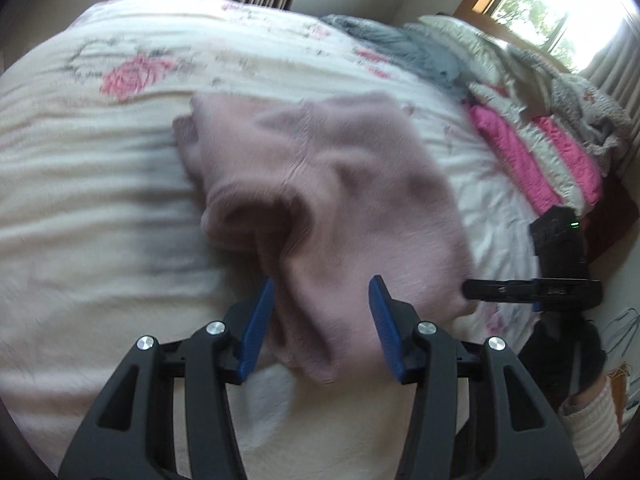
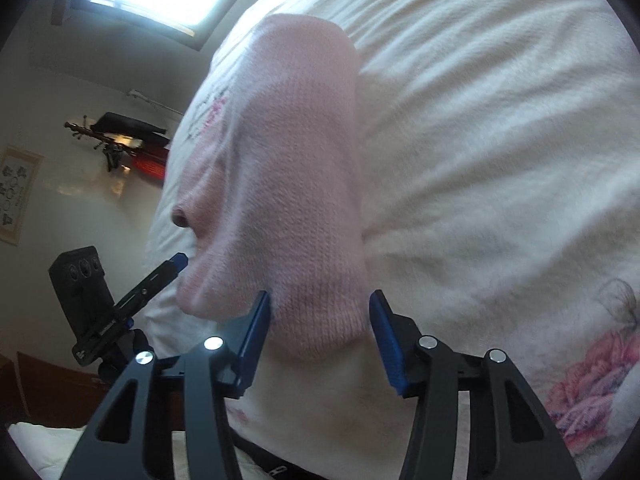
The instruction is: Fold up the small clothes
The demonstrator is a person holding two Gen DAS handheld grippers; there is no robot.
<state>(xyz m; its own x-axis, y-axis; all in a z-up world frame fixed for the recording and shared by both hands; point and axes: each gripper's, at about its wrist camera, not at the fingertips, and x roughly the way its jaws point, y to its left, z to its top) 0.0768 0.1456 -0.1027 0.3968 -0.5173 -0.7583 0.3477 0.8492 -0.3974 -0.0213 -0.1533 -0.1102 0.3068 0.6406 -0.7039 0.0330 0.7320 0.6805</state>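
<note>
A small pale pink knit garment (image 1: 320, 184) lies crumpled on the white bedspread (image 1: 100, 200). My left gripper (image 1: 322, 292) is open, its blue pads spread on either side of the garment's near edge. In the right wrist view the same pink garment (image 2: 288, 184) fills the centre, and my right gripper (image 2: 320, 304) is open over its near corner with nothing pinched. The right gripper (image 1: 528, 292) shows from the side at the garment's right edge in the left wrist view; the left gripper (image 2: 176, 262) shows by the garment's left edge in the right wrist view.
The bedspread carries pink rose prints (image 1: 132, 76). A grey garment (image 1: 404, 52) and a pink-and-cream quilt pile (image 1: 536, 136) sit at the far right of the bed. A window (image 1: 560, 8) is behind them. A gloved hand and cream sleeve (image 1: 584, 404) hold the right gripper.
</note>
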